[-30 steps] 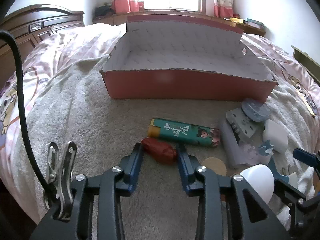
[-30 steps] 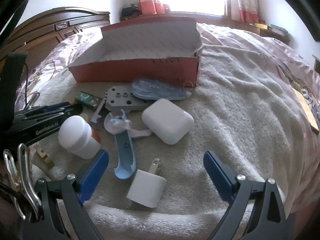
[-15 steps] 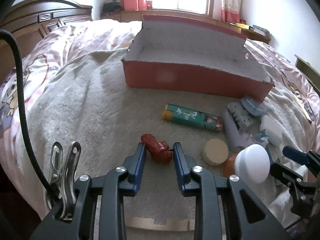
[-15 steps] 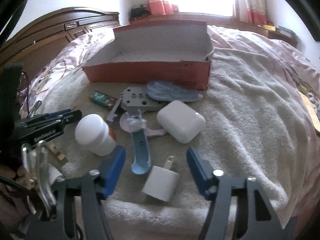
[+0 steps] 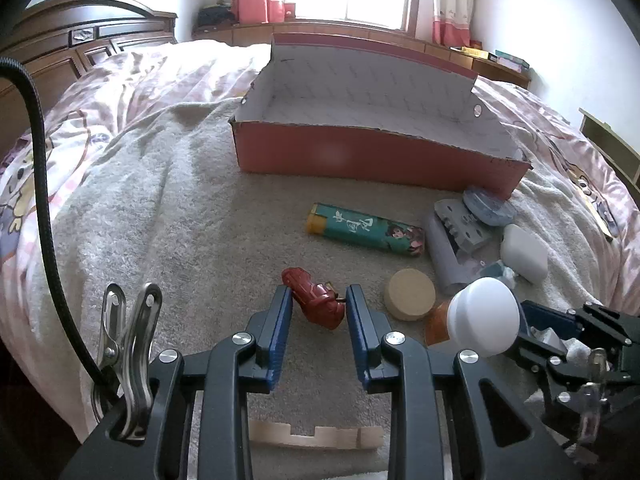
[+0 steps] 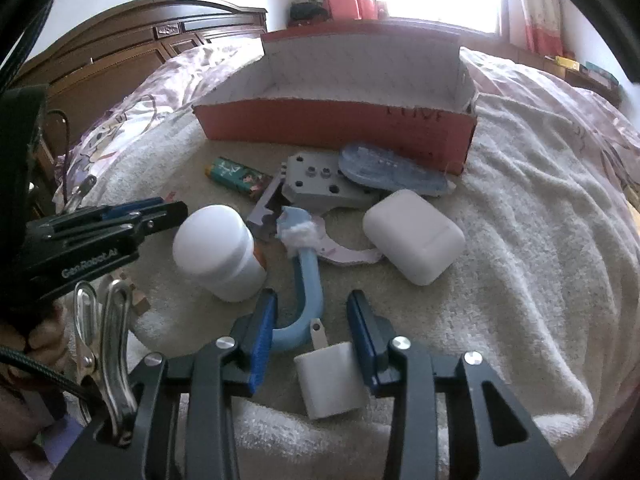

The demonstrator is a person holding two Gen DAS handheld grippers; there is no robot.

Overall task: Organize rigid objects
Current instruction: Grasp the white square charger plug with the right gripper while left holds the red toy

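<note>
My left tool [image 5: 318, 312] holds the small red toy [image 5: 314, 298] between its fingers. My right tool [image 6: 312, 334] sits narrowed around the white charger plug [image 6: 330, 378], not clearly gripping; the red box [image 6: 340, 124] lies ahead

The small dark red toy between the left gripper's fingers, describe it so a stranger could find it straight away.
Start at the red cardboard box on the beige towel. Nearer than the green printed tube lies the small dark red toy, between the fingers of the left gripper. It alone is glossy, lumpy and dark red; the neighbouring tan disc is flat and round.
</note>
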